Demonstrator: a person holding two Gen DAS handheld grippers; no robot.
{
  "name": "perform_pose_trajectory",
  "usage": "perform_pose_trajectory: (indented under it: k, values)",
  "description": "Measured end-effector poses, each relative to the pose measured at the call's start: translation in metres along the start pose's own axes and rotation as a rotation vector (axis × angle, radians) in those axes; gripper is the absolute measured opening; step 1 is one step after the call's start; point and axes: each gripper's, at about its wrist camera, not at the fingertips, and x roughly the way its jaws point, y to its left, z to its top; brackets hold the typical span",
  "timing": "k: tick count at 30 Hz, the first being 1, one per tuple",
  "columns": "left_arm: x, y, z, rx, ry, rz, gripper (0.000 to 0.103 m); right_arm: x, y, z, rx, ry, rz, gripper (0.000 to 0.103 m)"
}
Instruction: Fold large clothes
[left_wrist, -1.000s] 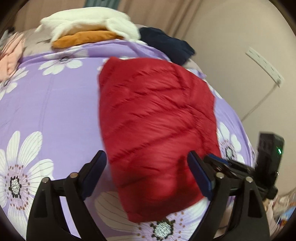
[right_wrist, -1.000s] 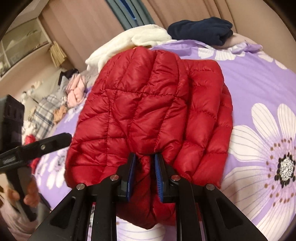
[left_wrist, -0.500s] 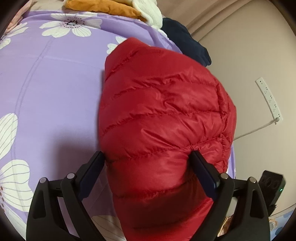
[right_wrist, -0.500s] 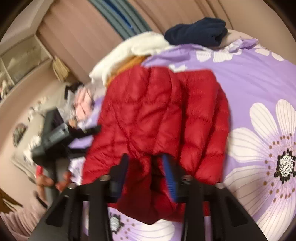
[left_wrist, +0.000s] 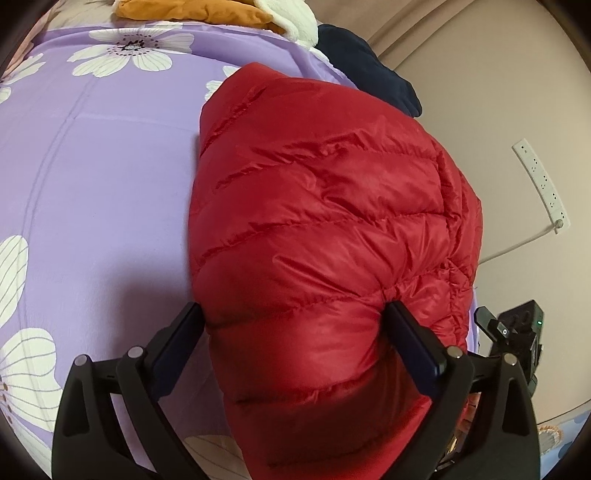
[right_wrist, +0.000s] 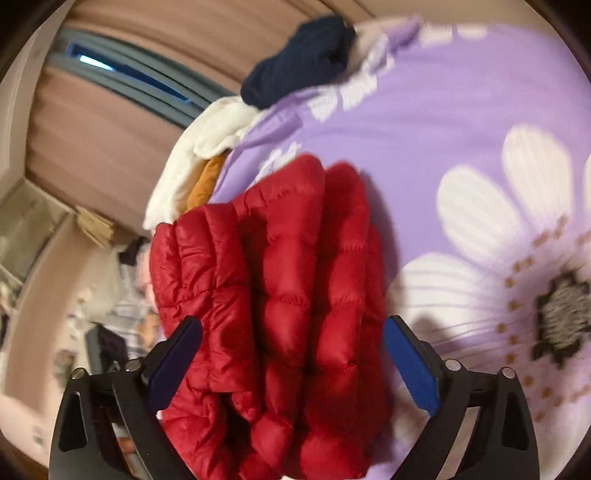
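Observation:
A red quilted puffer jacket (left_wrist: 325, 236) lies folded into a thick bundle on a purple bedspread (left_wrist: 96, 192) with white daisies. My left gripper (left_wrist: 295, 325) is open wide, its two fingers on either side of the jacket's near end. In the right wrist view the jacket (right_wrist: 280, 295) fills the lower middle, and my right gripper (right_wrist: 291, 343) is open wide with the jacket's edge between its fingers. The right gripper's body shows in the left wrist view (left_wrist: 517, 332), beyond the jacket at the bed's right edge.
At the far end of the bed lie a white fleece (left_wrist: 295, 18) over an orange garment (left_wrist: 199, 11) and a dark navy garment (left_wrist: 362, 62). A wall with a power strip (left_wrist: 539, 181) runs to the right. Curtains (right_wrist: 155, 51) and shelves (right_wrist: 33, 229) stand beyond.
My right gripper was shut on the jacket's edge and has opened wide, letting go. My left gripper moved forward so its open fingers straddle the jacket's end. The right wrist view swung.

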Motion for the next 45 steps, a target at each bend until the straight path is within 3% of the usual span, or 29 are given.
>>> perform_pose_trajectory:
  k: [3, 9, 21, 32, 37, 45]
  values:
    - [0.002, 0.000, 0.001, 0.012, 0.013, -0.011, 0.100, 0.013, -0.011, 0.000, 0.065, 0.049, 0.103, 0.102]
    - [0.008, -0.002, 0.004, 0.015, 0.020, -0.013, 0.103, 0.030, -0.014, 0.000, 0.116, 0.085, 0.126, 0.102]
    - [0.021, -0.004, 0.007, 0.000, 0.033, -0.030, 0.103, 0.052, -0.006, 0.010, 0.097, 0.140, 0.120, 0.103]
    - [0.016, -0.017, -0.004, 0.069, 0.007, 0.014, 0.103, 0.061, 0.007, 0.002, 0.022, 0.129, 0.069, 0.102]
    - [0.011, -0.029, -0.011, 0.133, -0.005, 0.053, 0.101, 0.061, 0.010, -0.001, 0.010, 0.113, 0.049, 0.090]
    - [0.002, -0.040, -0.019, 0.194, -0.052, 0.109, 0.090, 0.061, 0.020, -0.003, -0.037, 0.077, 0.033, 0.067]
